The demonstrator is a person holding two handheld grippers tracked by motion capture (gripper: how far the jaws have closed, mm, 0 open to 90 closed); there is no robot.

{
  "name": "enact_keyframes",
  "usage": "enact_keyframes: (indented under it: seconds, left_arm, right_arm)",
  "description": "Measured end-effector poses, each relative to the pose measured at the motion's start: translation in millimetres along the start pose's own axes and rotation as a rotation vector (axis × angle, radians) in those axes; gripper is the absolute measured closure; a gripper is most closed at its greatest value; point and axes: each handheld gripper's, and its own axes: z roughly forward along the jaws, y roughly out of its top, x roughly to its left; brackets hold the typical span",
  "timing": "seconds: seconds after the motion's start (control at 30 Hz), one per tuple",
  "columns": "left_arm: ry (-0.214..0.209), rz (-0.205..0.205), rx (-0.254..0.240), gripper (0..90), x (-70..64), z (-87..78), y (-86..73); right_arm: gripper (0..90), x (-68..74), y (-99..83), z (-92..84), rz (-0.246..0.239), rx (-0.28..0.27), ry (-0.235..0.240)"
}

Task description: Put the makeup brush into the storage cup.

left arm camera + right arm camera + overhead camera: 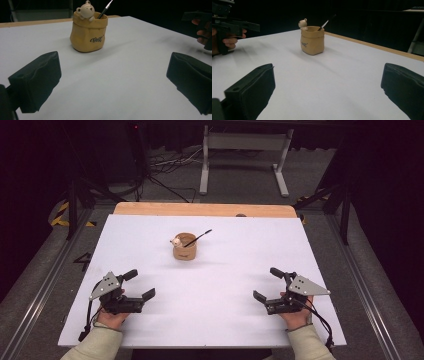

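Near the table's front edge, left gripper [142,284] sits low over the white sheet [220,285], jaws spread wide, nothing between them; person's left hand [111,316] wraps it from below, sleeve coming in at the bottom of the high view; right gripper [267,284] mirrors it on the other side, also near the front, jaws wide apart and empty, right hand [295,316] behind it; the two grippers are well apart, both angled inward toward the middle of the table; grey three-cornered plates on top of both.

Farther back, roughly centred between them and well clear of both, tan pot [185,247] stands upright on the sheet; shaped like a soft sack, dark script on its side, a small white bear figure [85,9] perched on the rim; black pen [199,238] leans out of it, tilted to the right in the high view; pot is untouched.

Beyond the sheet, bare wooden table edge [200,210]; then grey floor, cables, a metal stand [245,142].
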Motion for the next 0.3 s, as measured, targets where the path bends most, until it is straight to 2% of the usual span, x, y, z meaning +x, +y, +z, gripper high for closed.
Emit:
enact_keyframes:
  seconds: [0.3]
  left_arm:
    - [0.013, 0.004, -0.002, 0.4, 0.5, -0.5, 0.1]
  right_arm:
    - [0.0, -0.3, -0.5, -0.2, 0.003, 0.004, -0.008]
